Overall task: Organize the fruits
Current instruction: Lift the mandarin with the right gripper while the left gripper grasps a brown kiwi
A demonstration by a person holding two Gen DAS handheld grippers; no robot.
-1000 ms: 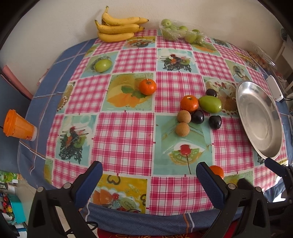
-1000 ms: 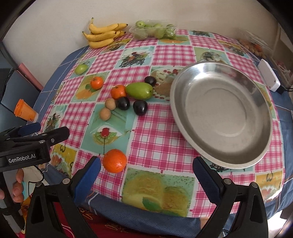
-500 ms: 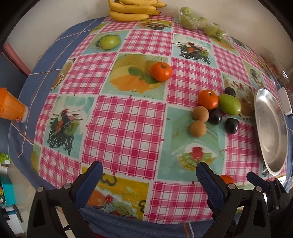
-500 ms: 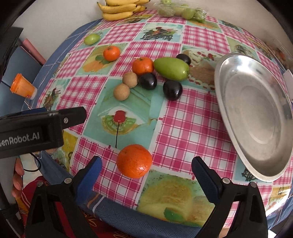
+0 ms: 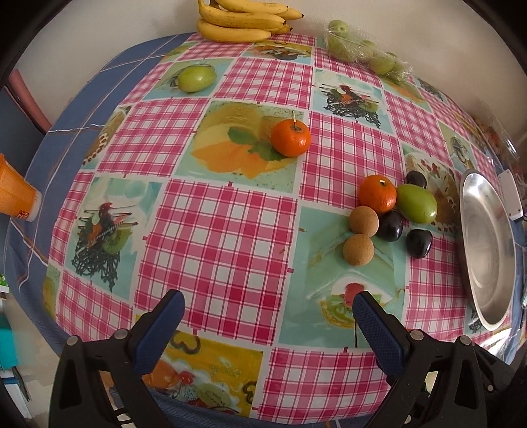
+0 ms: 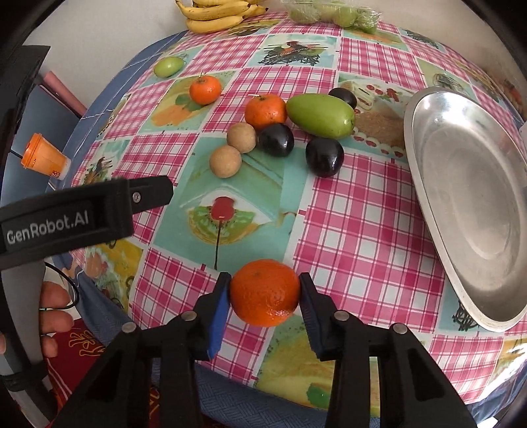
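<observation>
My right gripper (image 6: 263, 294) is shut on an orange (image 6: 265, 291) at the table's near edge. My left gripper (image 5: 266, 304) is open and empty over the checked cloth. A cluster sits mid-table: an orange (image 6: 265, 110), a green mango (image 6: 321, 115), dark plums (image 6: 276, 140), and two brown round fruits (image 6: 225, 161). The cluster also shows in the left wrist view (image 5: 377, 192). Another orange (image 5: 291, 136) and a green fruit (image 5: 196, 77) lie farther back. A steel plate (image 6: 467, 204) is at the right and holds nothing.
Bananas (image 5: 243, 19) and a bag of green fruits (image 5: 362, 49) lie at the far edge by the wall. An orange cup (image 5: 14, 194) stands off the table at the left. The left gripper's body (image 6: 82, 214) shows in the right wrist view.
My right gripper moved forward and closed on the near orange. My left gripper moved forward over the table and stayed open.
</observation>
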